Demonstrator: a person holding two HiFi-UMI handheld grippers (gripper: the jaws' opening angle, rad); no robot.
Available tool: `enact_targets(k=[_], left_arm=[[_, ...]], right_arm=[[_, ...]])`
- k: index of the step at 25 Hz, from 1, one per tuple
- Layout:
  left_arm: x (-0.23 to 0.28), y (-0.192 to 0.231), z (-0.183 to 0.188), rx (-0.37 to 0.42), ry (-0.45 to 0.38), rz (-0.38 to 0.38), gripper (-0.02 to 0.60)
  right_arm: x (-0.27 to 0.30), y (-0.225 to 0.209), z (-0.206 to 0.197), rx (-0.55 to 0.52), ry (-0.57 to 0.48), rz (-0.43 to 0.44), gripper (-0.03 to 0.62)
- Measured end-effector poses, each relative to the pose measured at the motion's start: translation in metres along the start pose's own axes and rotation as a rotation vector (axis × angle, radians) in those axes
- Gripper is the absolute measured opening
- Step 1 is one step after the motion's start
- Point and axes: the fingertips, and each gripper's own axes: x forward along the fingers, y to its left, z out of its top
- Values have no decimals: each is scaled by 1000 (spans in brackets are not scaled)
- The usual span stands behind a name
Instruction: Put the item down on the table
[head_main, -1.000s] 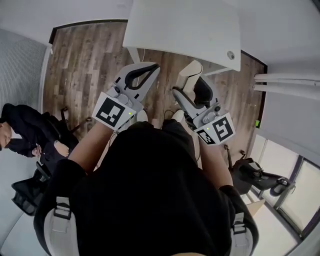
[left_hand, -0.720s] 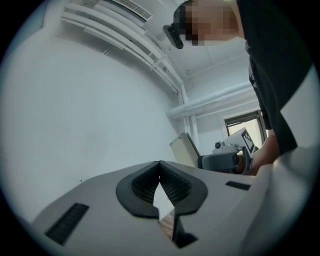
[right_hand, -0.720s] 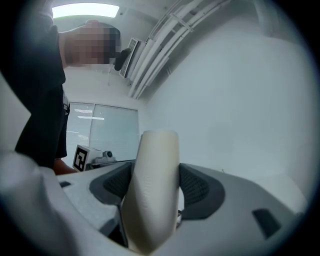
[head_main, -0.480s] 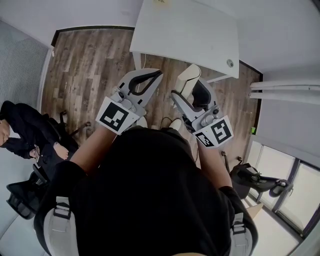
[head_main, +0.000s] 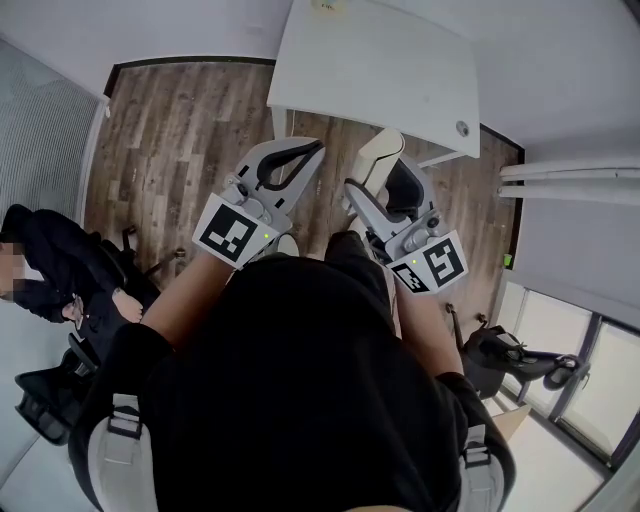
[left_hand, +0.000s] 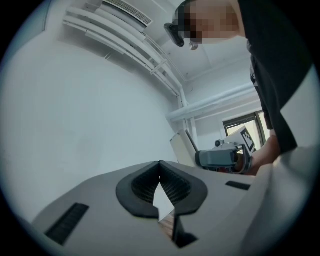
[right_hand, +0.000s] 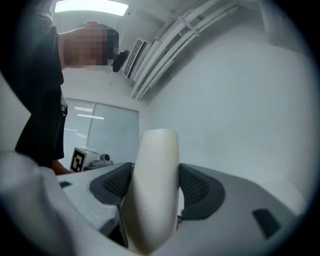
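- Left gripper (left_hand: 160, 167) clenched, tips touching, nothing between.
- Right gripper (right_hand: 152, 192) clamped on upright cream rounded item (right_hand: 156, 150).
- Both near white table (head_main: 380, 60) edge, above wood floor (head_main: 180, 130).

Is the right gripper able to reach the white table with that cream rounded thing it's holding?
Probably yes. The right gripper, shut on the cream rounded thing, sits just short of the white table, with nothing seen between.

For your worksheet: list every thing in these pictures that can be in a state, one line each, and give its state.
Left hand-held gripper: shut, tips touching, nothing between them.
Right hand-held gripper: shut on the cream item.
Cream item: held in the air, not yet set down.
White table: ahead of both grippers, not bearing the item.
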Motion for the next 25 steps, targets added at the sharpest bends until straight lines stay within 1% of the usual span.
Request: enact_targets(k=[8,12,18,25], left_arm=[[5,14,-3,4,7,25,-5],[11,22,-5,15,8,41,-5],[33,43,-14,17,28,72,-5],[73,76,-17,23,38,105,-5]], right_arm=[[12,-8,-3,8,4,17,301],[17,-19,-8,11,6,26,301],[35,-52,-11,17,-2,41,301],[61,-102,-8,21,-2,69,301]])
